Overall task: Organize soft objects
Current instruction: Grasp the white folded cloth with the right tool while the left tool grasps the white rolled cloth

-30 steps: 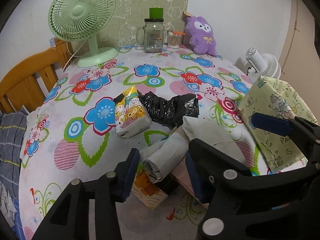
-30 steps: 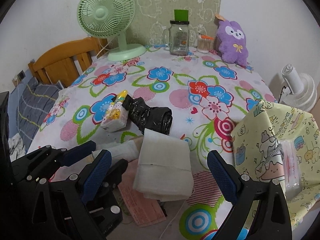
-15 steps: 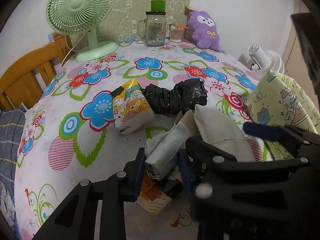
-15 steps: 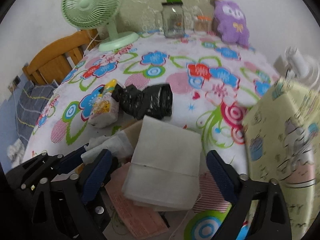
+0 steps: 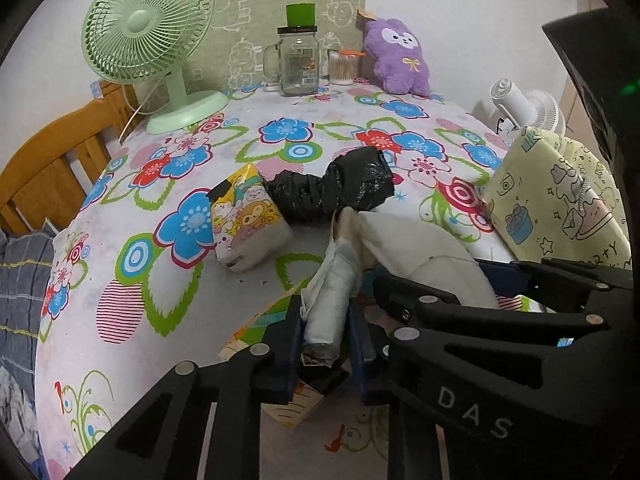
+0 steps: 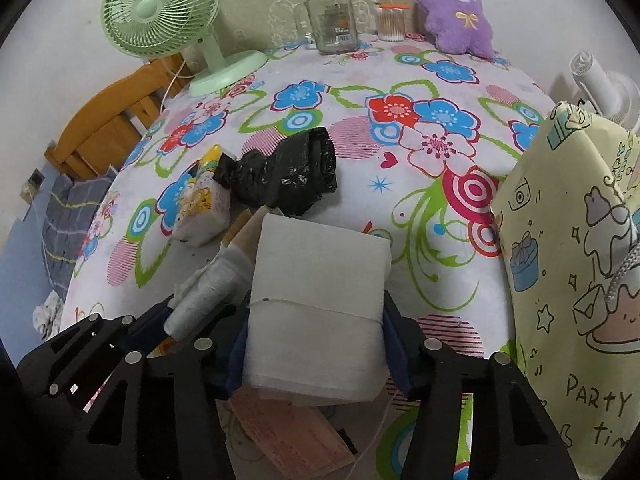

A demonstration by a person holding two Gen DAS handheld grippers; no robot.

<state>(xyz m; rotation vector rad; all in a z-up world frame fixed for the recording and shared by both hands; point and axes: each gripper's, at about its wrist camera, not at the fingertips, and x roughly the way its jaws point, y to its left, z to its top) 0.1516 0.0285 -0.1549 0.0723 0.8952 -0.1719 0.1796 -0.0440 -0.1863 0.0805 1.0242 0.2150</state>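
Note:
A rolled white cloth (image 5: 334, 280) lies at the near edge of the flowered tablecloth (image 5: 168, 320), and my left gripper (image 5: 324, 320) is shut on its near end. Just to its right is a folded white cloth stack (image 6: 320, 264) tied with a thread. My right gripper (image 6: 316, 344) has its jaws closing on it, with the blue pads against both sides of the stack. Behind them lie a cartoon tissue pack (image 5: 244, 220) and a crumpled black plastic bag (image 5: 332, 192). A purple plush (image 5: 400, 56) sits at the far edge.
A yellow cartoon gift bag (image 6: 568, 240) stands close on the right. A pink paper (image 6: 292, 428) and an orange printed pack (image 5: 292, 404) lie under the cloths. At the back are a green fan (image 5: 148, 36), a glass jar (image 5: 300, 60) and a swab pot (image 5: 342, 66). A wooden chair (image 5: 52, 160) is left.
The left jaws have closed on the white roll. The right gripper has come down over the folded stack and its jaws have narrowed from wide apart to touching its sides.

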